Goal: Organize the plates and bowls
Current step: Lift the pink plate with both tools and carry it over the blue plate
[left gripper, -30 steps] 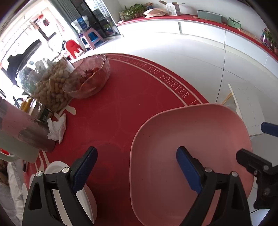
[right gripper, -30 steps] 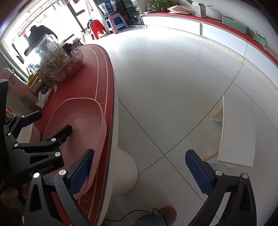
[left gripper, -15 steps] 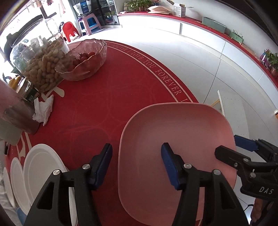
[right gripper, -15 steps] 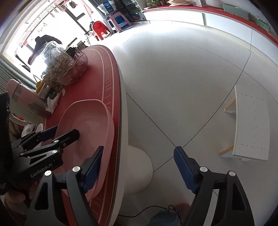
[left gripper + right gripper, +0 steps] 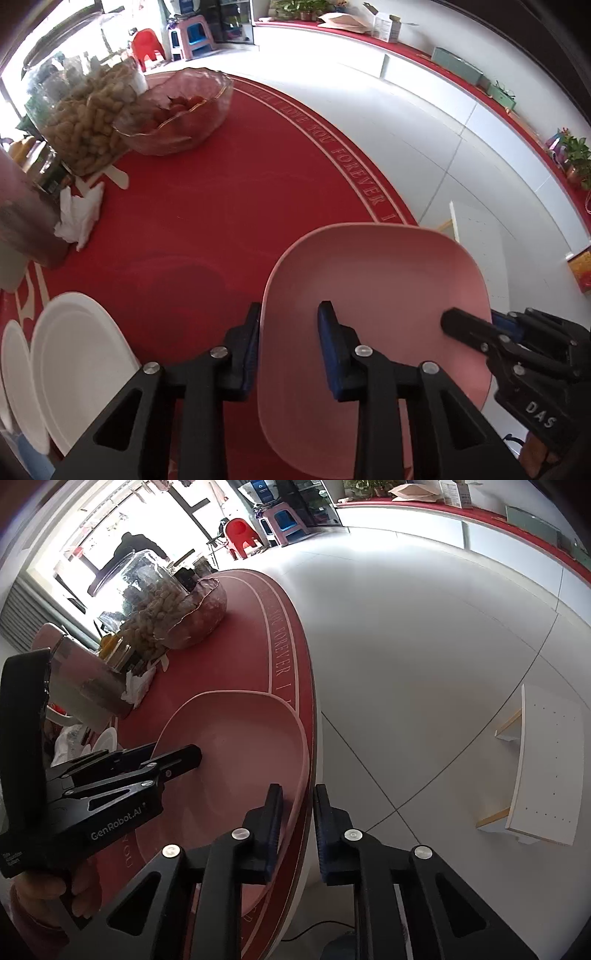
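Gripping opposite rims, the large pink square plastic plate [image 5: 373,291] at the red round table's [image 5: 207,221] edge is pinched by the left gripper [image 5: 286,347] and right gripper [image 5: 297,827], jaws just closed narrow. It should be lifted level, evenly.

Pink plate [image 5: 376,280], red tablecloth [image 5: 221,206] with pale lettering, seemingly white plates [image 5: 74,354]
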`<action>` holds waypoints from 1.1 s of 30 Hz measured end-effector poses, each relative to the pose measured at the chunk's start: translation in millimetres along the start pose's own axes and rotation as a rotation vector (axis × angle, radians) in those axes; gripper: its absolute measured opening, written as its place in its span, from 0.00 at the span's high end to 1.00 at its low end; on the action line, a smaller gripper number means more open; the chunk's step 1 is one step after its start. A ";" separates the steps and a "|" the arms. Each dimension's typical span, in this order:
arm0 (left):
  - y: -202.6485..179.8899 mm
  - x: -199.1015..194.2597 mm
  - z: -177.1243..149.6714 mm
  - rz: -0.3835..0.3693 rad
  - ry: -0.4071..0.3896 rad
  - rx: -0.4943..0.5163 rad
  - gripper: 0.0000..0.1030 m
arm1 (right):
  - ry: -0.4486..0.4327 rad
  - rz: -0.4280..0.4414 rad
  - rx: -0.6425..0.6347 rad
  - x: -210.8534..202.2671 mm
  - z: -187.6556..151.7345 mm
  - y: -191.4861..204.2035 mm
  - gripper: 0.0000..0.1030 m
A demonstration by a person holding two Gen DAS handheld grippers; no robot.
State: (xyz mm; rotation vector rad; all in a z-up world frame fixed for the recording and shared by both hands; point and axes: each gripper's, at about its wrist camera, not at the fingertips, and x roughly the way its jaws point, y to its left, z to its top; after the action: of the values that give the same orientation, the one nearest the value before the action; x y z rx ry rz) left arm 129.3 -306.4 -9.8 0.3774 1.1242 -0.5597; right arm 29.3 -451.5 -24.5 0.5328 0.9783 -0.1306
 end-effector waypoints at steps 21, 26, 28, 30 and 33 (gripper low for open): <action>5.1 -65.4 -134.3 0.049 -0.148 -0.105 0.80 | -0.003 0.010 -0.064 -41.2 -82.9 48.6 0.86; 21.3 -86.8 -158.1 0.116 -0.206 -0.118 0.80 | -0.002 0.026 -0.110 -43.9 -102.2 79.6 0.86; 31.3 -93.3 -166.8 0.128 -0.224 -0.128 0.80 | -0.005 0.032 -0.121 -43.5 -106.6 90.5 0.86; 41.5 -99.9 -174.9 0.135 -0.239 -0.146 0.80 | -0.007 0.034 -0.138 -43.7 -110.3 101.9 0.86; 53.3 -110.3 -186.4 0.141 -0.264 -0.174 0.80 | -0.014 0.034 -0.172 -46.8 -115.1 122.4 0.86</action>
State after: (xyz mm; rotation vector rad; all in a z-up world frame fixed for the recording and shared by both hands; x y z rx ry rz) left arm -11.4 -135.8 19.0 0.2224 0.8769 -0.3714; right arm -42.3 -295.8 8.2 0.3903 0.9564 -0.0194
